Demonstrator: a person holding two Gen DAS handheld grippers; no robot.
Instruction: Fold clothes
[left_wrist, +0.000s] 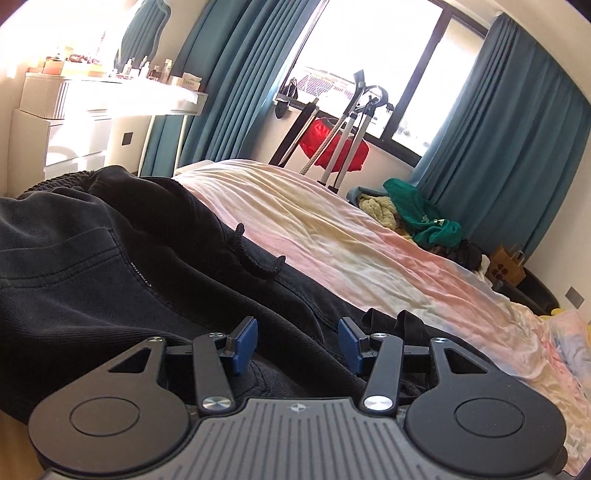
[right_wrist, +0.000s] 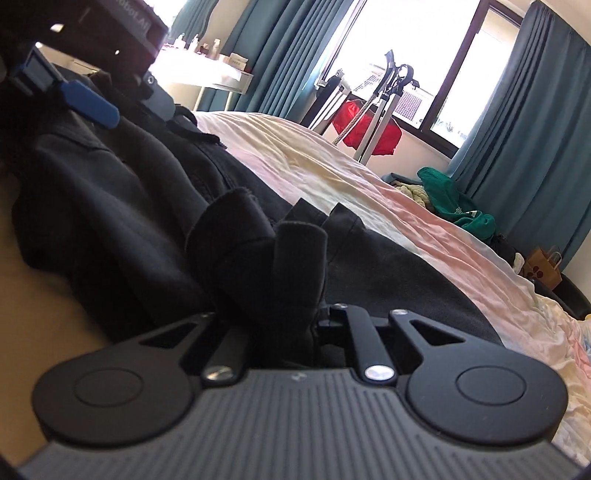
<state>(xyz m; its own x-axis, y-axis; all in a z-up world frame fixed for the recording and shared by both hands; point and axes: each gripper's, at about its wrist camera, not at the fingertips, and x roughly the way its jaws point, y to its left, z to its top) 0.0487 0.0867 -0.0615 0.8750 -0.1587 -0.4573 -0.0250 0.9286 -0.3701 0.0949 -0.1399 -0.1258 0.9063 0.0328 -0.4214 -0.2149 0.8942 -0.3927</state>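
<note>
- Plainly, the left wrist view alone shows the left tongs (left_wrist: 297, 338) head on: their blue pads (left_wrist: 245, 345) stand partway apart, with nothing pinched between them, just above the black trousers (left_wrist: 110, 266).
- Only that view shows the ribbed waistband (left_wrist: 62, 181) at the far left end of the trousers, a drawstring (left_wrist: 255, 258) curling on the cloth, and the white drawers (left_wrist: 66, 125) against the wall.
- The right wrist view alone shows the right tongs (right_wrist: 286, 317) narrowed on a bunched fold of the black trousers (right_wrist: 110, 192); the cloth rises in a lump over the tips and hides the pads.
- That view also catches the left tongs from the side, high at the upper left, one blue pad (right_wrist: 90, 99) hanging over the trousers.
- Both views share the bed (left_wrist: 332, 221) with its pale pink and yellow sheet, a green garment (left_wrist: 421, 218) on a pile at the far side, a red cloth (left_wrist: 332, 144) on a stand by the window, and teal curtains (left_wrist: 517, 147).
- The trousers lie on the near side of the bed, their long axis running roughly along the near edge, waistband to the far left; the other end is gathered in the right tongs.
</note>
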